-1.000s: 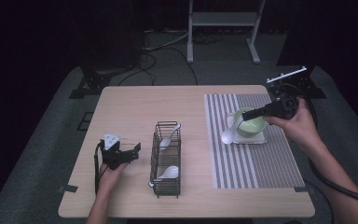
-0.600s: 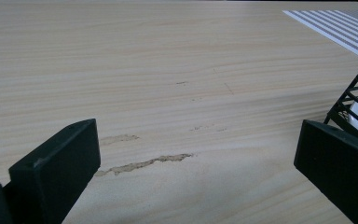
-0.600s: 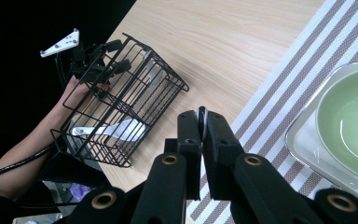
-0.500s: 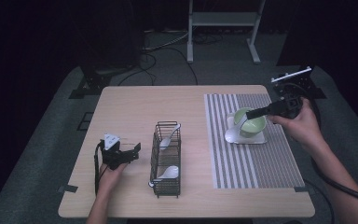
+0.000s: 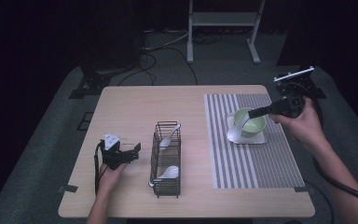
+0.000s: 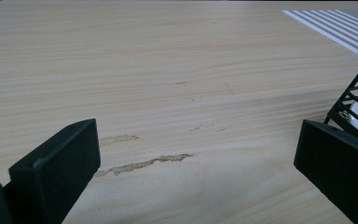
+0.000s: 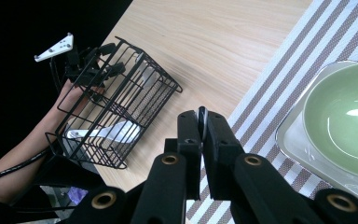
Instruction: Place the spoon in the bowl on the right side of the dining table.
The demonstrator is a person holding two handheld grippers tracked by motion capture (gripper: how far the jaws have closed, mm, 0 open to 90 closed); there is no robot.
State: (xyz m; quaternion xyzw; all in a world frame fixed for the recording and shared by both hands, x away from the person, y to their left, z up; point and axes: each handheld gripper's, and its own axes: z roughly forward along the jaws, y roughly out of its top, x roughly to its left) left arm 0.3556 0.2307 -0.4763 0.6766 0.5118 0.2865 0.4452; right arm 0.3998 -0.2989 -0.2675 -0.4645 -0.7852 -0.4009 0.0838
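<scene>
My right gripper (image 5: 254, 113) (image 7: 202, 125) is shut on the thin handle of a white spoon (image 5: 235, 131). The spoon's bowl hangs low by the left edge of a white square plate (image 5: 262, 139) (image 7: 292, 140). A green bowl (image 5: 254, 123) (image 7: 349, 114) stands on that plate. A black wire basket (image 5: 168, 158) (image 7: 116, 107) sits mid-table with two white spoons in it, one at the far end (image 5: 169, 136) and one at the near end (image 5: 168, 173). My left gripper (image 5: 131, 153) (image 6: 196, 137) rests open on the wood just left of the basket, nothing between its jaws.
A grey-striped placemat (image 5: 256, 163) covers the right part of the wooden table (image 5: 135, 107) and carries the plate. In the left gripper view the basket's corner (image 6: 354, 93) stands close to the right jaw. Dark floor, cables and a metal stand lie beyond the far edge.
My right gripper drew slightly right with the spoon, then came back left; the spoon's bowl again hangs by the plate's left edge. The left gripper has stayed put.
</scene>
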